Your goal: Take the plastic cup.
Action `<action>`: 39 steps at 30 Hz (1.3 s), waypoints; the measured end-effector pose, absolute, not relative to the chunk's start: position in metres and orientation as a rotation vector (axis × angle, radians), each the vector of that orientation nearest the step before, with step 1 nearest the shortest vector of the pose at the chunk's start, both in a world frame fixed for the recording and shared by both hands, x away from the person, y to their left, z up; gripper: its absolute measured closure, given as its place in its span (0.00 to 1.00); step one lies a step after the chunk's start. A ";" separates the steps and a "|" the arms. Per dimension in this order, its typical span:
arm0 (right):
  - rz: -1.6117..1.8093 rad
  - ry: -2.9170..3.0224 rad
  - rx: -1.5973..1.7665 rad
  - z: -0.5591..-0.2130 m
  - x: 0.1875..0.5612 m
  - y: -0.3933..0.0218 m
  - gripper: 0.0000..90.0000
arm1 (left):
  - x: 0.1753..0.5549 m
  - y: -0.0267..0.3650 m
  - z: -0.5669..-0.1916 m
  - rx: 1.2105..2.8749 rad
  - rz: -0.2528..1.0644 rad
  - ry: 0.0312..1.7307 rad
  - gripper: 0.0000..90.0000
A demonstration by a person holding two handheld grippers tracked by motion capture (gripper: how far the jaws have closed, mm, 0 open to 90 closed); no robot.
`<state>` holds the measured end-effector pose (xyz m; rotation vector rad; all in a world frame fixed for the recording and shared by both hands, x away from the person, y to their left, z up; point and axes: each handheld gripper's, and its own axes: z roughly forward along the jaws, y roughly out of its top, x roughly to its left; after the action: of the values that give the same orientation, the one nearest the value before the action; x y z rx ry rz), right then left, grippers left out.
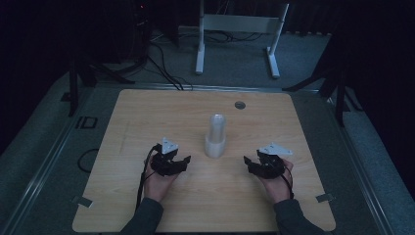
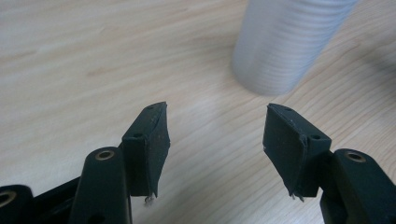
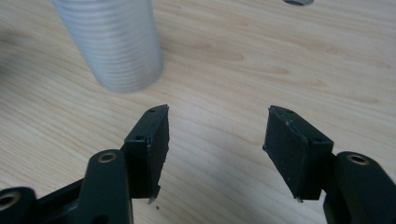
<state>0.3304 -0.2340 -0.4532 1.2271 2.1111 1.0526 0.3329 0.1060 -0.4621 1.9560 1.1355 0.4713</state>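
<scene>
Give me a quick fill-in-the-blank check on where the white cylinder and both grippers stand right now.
1. The white ribbed cylinder stands ____ on the wooden table.
2. In the high view, the cylinder is ____ the left gripper and the right gripper.
3. Both grippers' jaws are ____, with only bare table between them.
4. A small round grey ____ sits in the tabletop beyond the cylinder.

Missing words: upright; between; open; disc
</scene>
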 end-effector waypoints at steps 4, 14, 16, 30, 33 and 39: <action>1.068 2.113 1.203 -0.446 0.333 -0.228 0.42 | 0.339 0.097 -0.455 1.964 0.500 1.082 0.41; 1.130 2.113 1.168 -0.433 0.341 -0.215 0.39 | 0.352 0.077 -0.445 1.947 0.497 1.020 0.33; 1.139 2.113 1.165 -0.431 0.342 -0.213 0.39 | 0.354 0.074 -0.445 1.944 0.482 1.010 0.32; 1.218 2.116 1.137 -0.412 0.356 -0.199 0.35 | 0.367 0.045 -0.454 1.939 0.460 0.930 0.27; 1.234 2.114 1.132 -0.408 0.358 -0.195 0.34 | 0.370 0.039 -0.456 1.931 0.465 0.937 0.21; 1.247 2.119 1.125 -0.403 0.363 -0.188 0.32 | 0.375 0.034 -0.457 1.932 0.463 0.922 0.19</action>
<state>0.3631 -0.1875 -0.4029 1.1251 2.1192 1.2468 0.3753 0.0340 -0.4571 1.9324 0.9217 0.4632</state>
